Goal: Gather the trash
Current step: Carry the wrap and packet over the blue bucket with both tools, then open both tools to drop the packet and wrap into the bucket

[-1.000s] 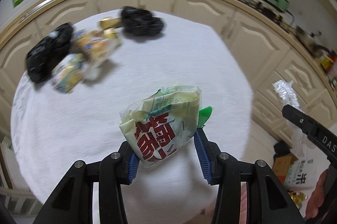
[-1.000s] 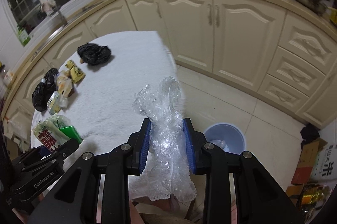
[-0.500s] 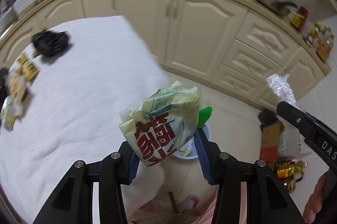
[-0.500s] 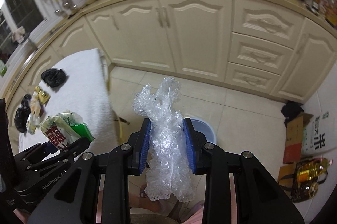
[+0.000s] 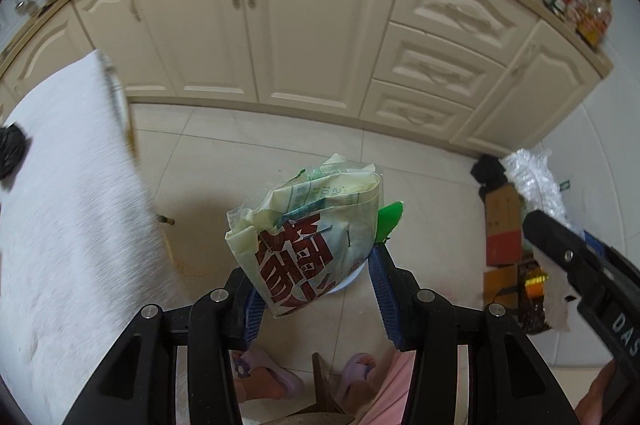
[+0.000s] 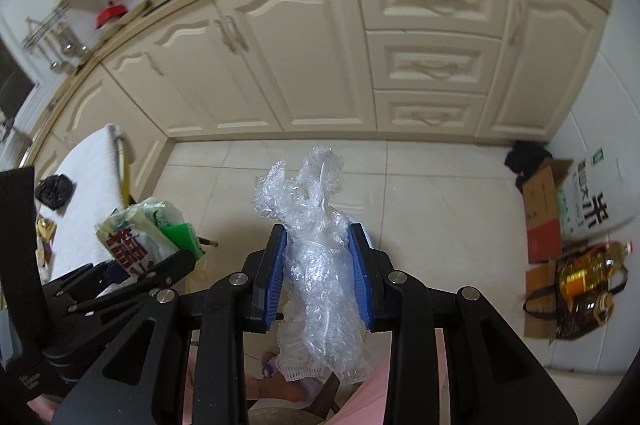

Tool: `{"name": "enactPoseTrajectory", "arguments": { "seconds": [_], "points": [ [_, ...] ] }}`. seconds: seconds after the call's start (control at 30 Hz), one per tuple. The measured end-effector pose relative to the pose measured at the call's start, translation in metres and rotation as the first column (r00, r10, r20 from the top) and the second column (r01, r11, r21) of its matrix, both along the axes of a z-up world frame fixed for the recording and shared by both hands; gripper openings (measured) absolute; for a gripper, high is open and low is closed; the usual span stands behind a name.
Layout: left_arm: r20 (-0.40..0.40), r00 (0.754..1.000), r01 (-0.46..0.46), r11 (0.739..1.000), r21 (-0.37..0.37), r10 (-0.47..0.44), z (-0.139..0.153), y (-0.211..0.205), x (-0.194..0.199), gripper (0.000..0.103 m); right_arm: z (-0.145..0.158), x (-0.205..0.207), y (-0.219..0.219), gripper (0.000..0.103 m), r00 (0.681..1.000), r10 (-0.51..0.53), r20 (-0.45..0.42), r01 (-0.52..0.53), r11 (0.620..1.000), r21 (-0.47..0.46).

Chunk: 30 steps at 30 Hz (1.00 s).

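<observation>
My left gripper (image 5: 310, 265) is shut on a crumpled pale green snack bag (image 5: 312, 225) with red characters; a green scrap (image 5: 390, 217) sticks out beside it. Under the bag only a sliver of the blue bin's rim (image 5: 354, 277) shows on the floor. My right gripper (image 6: 316, 237) is shut on a wad of clear bubble wrap (image 6: 316, 201), which hides most of the bin (image 6: 364, 225). Each gripper shows in the other's view: the right gripper (image 5: 560, 225) with the bubble wrap (image 5: 534, 181), the left gripper (image 6: 140, 259) with the snack bag (image 6: 132, 229).
The white-clothed table (image 5: 60, 193) lies to the left, with a black bag (image 6: 54, 189) and small wrappers on it. Cream cabinets (image 6: 320, 57) line the far side. Cardboard boxes (image 6: 542, 217) and a bagged oil bottle (image 6: 588, 273) stand at the right. A person's slippered feet (image 5: 264, 373) are below.
Both grippers have swung right with their loads, off the table and out over the tiled floor. The bin, visible earlier, now sits mostly behind the held trash.
</observation>
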<state>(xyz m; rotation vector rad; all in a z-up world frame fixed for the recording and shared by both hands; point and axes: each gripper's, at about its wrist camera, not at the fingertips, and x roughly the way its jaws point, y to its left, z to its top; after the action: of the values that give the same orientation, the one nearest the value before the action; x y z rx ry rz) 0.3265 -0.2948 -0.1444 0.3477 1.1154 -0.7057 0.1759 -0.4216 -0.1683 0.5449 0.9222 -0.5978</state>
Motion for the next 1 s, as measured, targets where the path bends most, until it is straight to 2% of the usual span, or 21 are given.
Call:
{"name": "enactPoseTrajectory", "arguments": {
  "seconds": [0.23,0.33,0.37,0.4,0.47,0.67,0.9,0.93,0.97,1.0],
  "points": [
    [-0.02,0.999,0.039,0.999,0.037,-0.038,-0.025,-0.045,0.013,0.044,-0.018,-0.005,-0.021,0.031,0.998,-0.052,-0.038,0.054,0.998,0.033],
    [-0.07,0.997,0.034,0.998,0.052,-0.031,-0.04,-0.061,0.026,0.047,-0.023,-0.005,-0.026,0.032,0.997,-0.059,-0.051,0.062,0.997,0.042],
    [-0.08,0.996,0.032,0.997,0.075,-0.026,-0.046,-0.065,0.031,0.054,-0.025,-0.005,-0.028,0.033,0.997,-0.061,-0.055,0.064,0.997,0.044],
    [-0.079,0.997,0.027,0.995,0.094,-0.019,-0.051,-0.069,0.036,0.068,-0.027,-0.004,-0.03,0.033,0.996,-0.063,-0.062,0.066,0.997,0.045],
    [-0.064,0.998,0.005,0.992,0.123,0.003,-0.06,-0.08,0.046,0.079,-0.031,-0.002,-0.031,0.033,0.995,-0.064,-0.073,0.067,0.996,0.051],
    [-0.076,0.996,-0.044,0.987,0.153,0.056,-0.076,-0.088,0.063,0.079,-0.042,0.012,-0.031,0.033,0.995,-0.045,-0.094,0.052,0.996,0.075],
    [-0.018,0.996,-0.082,0.984,0.159,0.086,-0.074,-0.079,0.061,0.079,-0.047,0.049,-0.015,0.034,0.995,0.031,-0.097,-0.022,0.995,0.093],
    [-0.014,0.996,-0.084,0.984,0.157,0.087,-0.073,-0.077,0.059,0.079,-0.048,0.053,-0.014,0.042,0.995,0.035,-0.093,-0.025,0.994,0.105],
    [-0.011,0.996,-0.091,0.984,0.155,0.093,-0.071,-0.073,0.058,0.079,-0.048,0.056,-0.013,0.061,0.996,0.038,-0.086,-0.027,0.992,0.121],
    [-0.007,0.995,-0.097,0.984,0.152,0.1,-0.069,-0.069,0.058,0.079,-0.049,0.059,-0.012,0.071,0.996,0.037,-0.077,-0.027,0.99,0.137]
  ]
}}
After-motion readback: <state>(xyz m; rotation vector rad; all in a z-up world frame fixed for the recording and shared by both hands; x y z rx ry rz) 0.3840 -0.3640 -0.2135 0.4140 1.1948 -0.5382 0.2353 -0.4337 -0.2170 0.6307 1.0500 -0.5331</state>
